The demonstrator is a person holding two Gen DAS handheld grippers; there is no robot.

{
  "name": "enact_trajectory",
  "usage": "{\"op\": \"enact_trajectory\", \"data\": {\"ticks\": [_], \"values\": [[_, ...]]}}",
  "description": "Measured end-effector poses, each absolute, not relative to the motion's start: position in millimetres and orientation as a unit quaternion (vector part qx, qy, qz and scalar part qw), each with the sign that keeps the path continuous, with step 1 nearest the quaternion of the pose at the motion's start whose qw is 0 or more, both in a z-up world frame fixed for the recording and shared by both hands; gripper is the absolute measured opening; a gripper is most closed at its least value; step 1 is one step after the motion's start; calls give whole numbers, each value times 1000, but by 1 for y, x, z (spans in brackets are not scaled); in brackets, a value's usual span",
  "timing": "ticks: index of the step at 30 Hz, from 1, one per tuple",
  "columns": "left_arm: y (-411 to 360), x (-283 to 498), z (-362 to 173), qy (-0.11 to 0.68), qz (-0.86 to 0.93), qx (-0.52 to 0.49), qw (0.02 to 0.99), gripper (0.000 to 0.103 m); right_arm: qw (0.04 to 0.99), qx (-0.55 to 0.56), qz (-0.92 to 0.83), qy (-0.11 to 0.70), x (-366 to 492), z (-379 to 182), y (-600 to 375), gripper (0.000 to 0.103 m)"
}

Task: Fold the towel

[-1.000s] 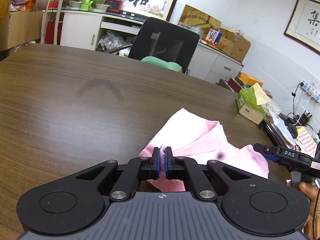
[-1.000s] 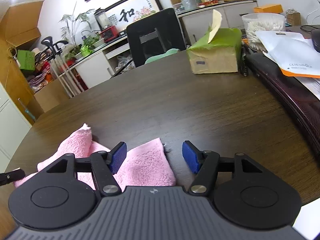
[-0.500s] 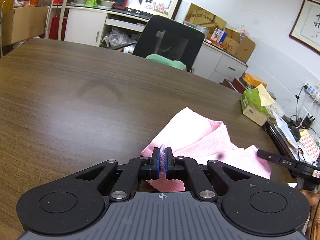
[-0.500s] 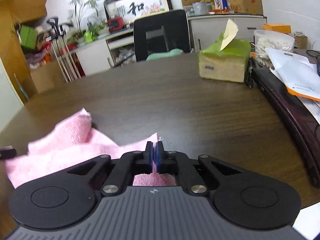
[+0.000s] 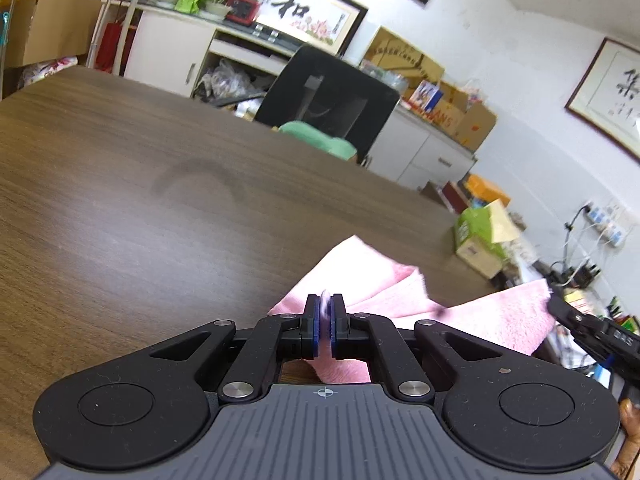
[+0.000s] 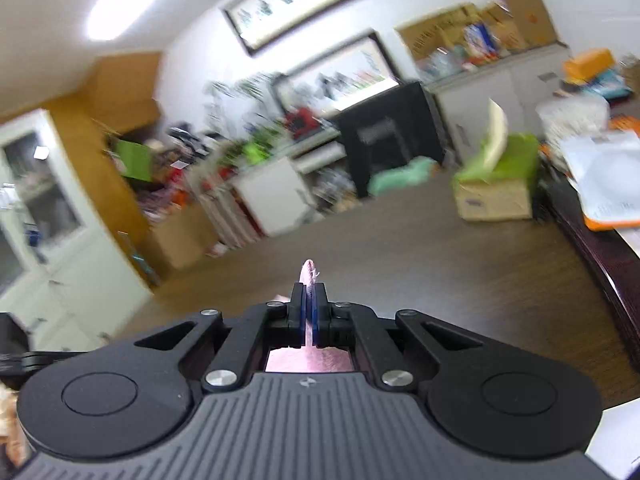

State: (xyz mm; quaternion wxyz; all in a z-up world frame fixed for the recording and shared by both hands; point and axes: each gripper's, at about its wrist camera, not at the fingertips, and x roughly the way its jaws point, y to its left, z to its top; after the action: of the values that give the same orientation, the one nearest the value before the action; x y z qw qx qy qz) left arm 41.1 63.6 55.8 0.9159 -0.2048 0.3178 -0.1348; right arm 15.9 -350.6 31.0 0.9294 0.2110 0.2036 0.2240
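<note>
A pink towel [image 5: 404, 292] is rumpled on the dark wooden table [image 5: 120, 200], its near edge raised. My left gripper [image 5: 325, 322] is shut on a towel corner that pokes up between the blue pads. In the left wrist view, the right gripper [image 5: 560, 308] comes in from the right edge, holding another corner lifted off the table. In the blurred right wrist view, my right gripper [image 6: 309, 308] is shut on that towel corner [image 6: 308, 272], which sticks out above the pads, with pink cloth visible below the jaws.
A green tissue box [image 5: 480, 240] stands on the table's far right [image 6: 496, 184]. A black office chair [image 5: 332, 100] with a green cushion sits at the far edge. Papers and a dark desk edge [image 6: 592, 240] lie to the right.
The right gripper closed on a towel corner and lifted it up off the table. The left gripper stayed shut on its corner and rose slightly, so the towel's near edge now hangs between them.
</note>
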Motion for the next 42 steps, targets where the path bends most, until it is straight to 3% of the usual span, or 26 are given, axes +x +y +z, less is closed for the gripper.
{"op": "enact_trajectory", "data": {"ticks": [5, 15, 18, 20, 26, 33, 42], "values": [[83, 0, 70, 289, -166, -169, 928, 4, 924, 133, 308, 183, -48, 40, -333, 4], [87, -22, 47, 335, -170, -128, 918, 5, 902, 46, 312, 295, -134, 7, -315, 13], [87, -11, 48, 347, -158, -143, 913, 6, 917, 37, 278, 284, -137, 15, -309, 28], [87, -4, 47, 352, -140, -147, 914, 7, 930, 39, 250, 268, -136, 19, -309, 72], [93, 21, 40, 370, -133, -186, 900, 7, 930, 94, 274, 225, -126, 26, -300, 70], [86, 59, 39, 372, -115, -206, 898, 10, 924, 24, 250, 288, -110, 2, -251, 71], [72, 94, 36, 377, -112, -225, 892, 41, 922, -17, 229, 312, -108, -15, -236, 80]]}}
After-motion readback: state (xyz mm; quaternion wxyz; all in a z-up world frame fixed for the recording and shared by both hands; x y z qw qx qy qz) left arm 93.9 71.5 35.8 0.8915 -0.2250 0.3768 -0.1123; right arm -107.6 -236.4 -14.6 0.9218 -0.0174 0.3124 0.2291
